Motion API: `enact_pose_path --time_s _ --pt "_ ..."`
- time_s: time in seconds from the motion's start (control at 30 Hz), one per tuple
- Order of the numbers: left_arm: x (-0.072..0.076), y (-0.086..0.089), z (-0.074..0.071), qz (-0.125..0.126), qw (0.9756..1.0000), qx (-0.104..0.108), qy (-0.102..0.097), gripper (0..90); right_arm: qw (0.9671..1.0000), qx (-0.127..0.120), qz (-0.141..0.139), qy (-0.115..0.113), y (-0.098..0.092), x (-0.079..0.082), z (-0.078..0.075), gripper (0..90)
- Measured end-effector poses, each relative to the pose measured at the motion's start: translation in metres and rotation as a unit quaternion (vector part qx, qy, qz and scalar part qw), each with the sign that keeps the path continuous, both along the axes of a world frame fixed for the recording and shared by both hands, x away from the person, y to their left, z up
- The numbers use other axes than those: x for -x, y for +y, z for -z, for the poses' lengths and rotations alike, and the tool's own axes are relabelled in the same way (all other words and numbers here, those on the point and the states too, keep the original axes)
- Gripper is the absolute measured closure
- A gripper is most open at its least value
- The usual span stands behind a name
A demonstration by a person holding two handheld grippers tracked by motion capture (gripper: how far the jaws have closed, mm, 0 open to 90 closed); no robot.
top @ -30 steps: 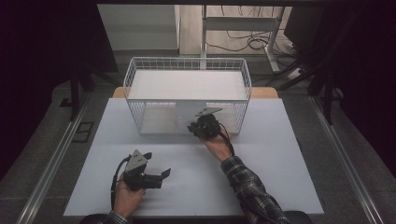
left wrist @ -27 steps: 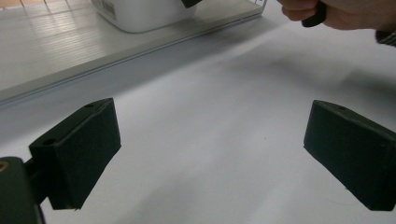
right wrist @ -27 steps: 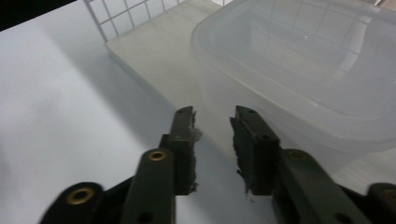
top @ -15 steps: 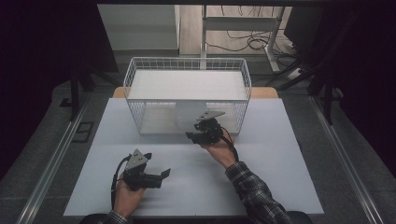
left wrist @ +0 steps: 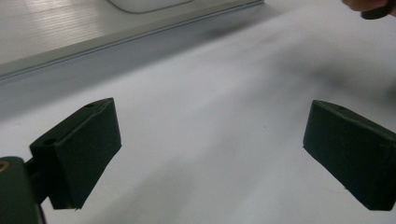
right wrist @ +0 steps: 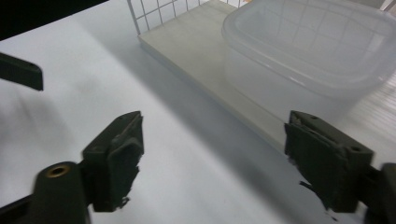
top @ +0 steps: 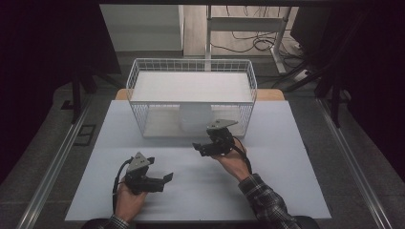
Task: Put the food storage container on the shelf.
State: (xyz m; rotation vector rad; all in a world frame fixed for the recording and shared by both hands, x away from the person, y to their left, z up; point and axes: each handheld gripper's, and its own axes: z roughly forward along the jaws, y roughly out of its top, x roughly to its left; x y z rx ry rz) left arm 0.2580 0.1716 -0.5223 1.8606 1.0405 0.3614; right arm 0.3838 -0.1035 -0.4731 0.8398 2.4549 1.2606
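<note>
from the high view i see a white table (top: 286, 191) with a white wire basket (top: 191, 102) standing at its far middle, open toward me, with a flat shelf on top and a pale base board inside. under that shelf sits a translucent plastic container (top: 195, 118), upright on the base board near the basket's front edge; in the right gripper view the same container (right wrist: 317, 51) shows as a cloudy tub with a rolled rim, resting on the board (right wrist: 210, 60) just behind the board's front lip, with a bit of wire grid beyond it. my right gripper (top: 203, 147) hangs just in front of the basket's open side, held in the right hand (top: 234, 160), pointing left and a little toward me; its 2 jaws stand wide apart with nothing between them, and in its own view (right wrist: 212, 158) only bare table lies in the gap, the container off to the upper right and not touched. my left gripper (top: 167, 179) sits nearer me on the left half of the table, gripped by the left hand (top: 129, 202), jaws pointing right. in the left gripper view (left wrist: 210, 149) its 2 black jaws are also spread wide over plain white tabletop, holding nothing, with the basket's board edge across the top. the 2 grippers are well apart from each other.
</note>
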Motion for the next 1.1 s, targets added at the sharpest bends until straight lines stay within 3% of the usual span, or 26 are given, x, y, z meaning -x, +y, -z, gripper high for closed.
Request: enact_pose_path --time_s 0.33,0.53,0.67,0.83,1.1 --pt "0.0 -0.002 0.0 0.006 0.9998 -0.017 0.004 3.7 1.0 0.004 0.004 0.008 -0.034 0.021 -0.001 7.3" --pt "0.004 0.004 -0.006 0.004 0.9996 -0.028 -0.002 4.0 0.9998 -0.004 0.012 0.015 -0.057 0.036 -0.002 5.7" --pt "0.01 0.007 -0.01 0.0 0.9988 -0.048 -0.012 3.9 0.9996 -0.014 0.019 0.017 -0.072 0.047 -0.003 5.6" --pt "0.018 0.015 -0.012 -0.009 0.9981 -0.059 -0.017 3.9 0.9992 -0.016 0.035 0.014 -0.089 0.062 -0.001 4.8" --pt "0.029 0.028 -0.003 -0.019 0.9976 -0.065 -0.006 2.1 0.9978 -0.006 0.066 0.005 -0.117 0.085 0.009 2.0"
